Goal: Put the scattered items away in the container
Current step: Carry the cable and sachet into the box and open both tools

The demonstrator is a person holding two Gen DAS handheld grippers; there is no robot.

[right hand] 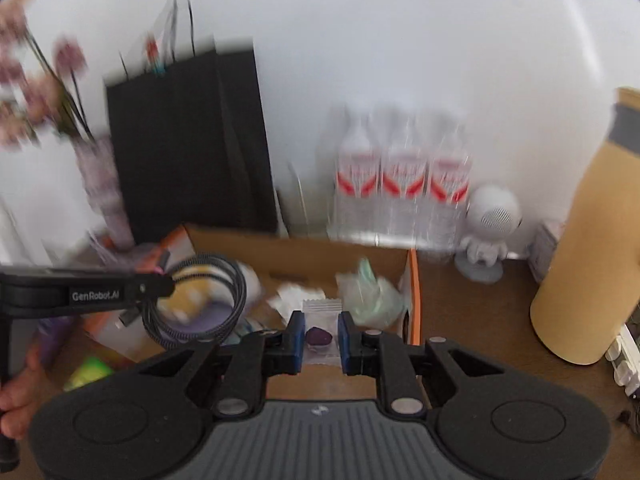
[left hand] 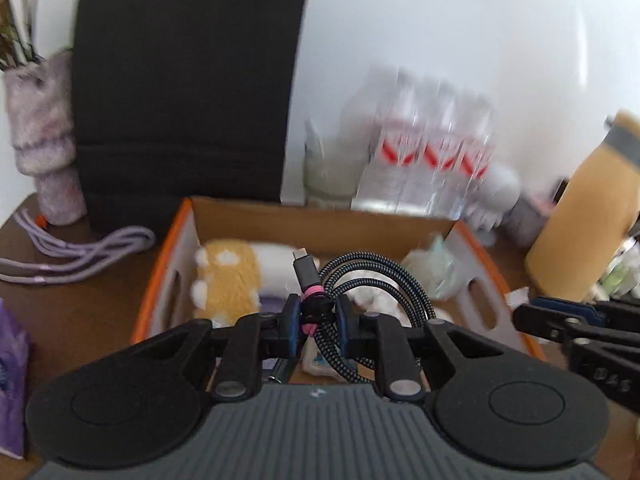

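A cardboard box [left hand: 280,210] with orange-edged flaps stands on the brown table and holds a yellow-and-white plush [left hand: 228,276], crumpled wrappers and other small items. My left gripper [left hand: 317,312] is shut on a coiled black braided cable [left hand: 376,280], held by its pink tie, above the box's near side. In the right wrist view the same cable [right hand: 208,300] hangs from the left gripper [right hand: 160,284] over the box's left part. My right gripper [right hand: 321,336] is shut on a clear packet with a purple sweet [right hand: 319,336], above the box [right hand: 304,240] near its front right.
A lilac cable [left hand: 80,252] lies on the table left of the box. Behind stand a black paper bag [left hand: 188,100], a furry vase [left hand: 44,140], several water bottles [right hand: 400,184] and a white figurine [right hand: 492,224]. A tall tan flask [right hand: 592,240] stands right; a purple pack [left hand: 12,376] lies left.
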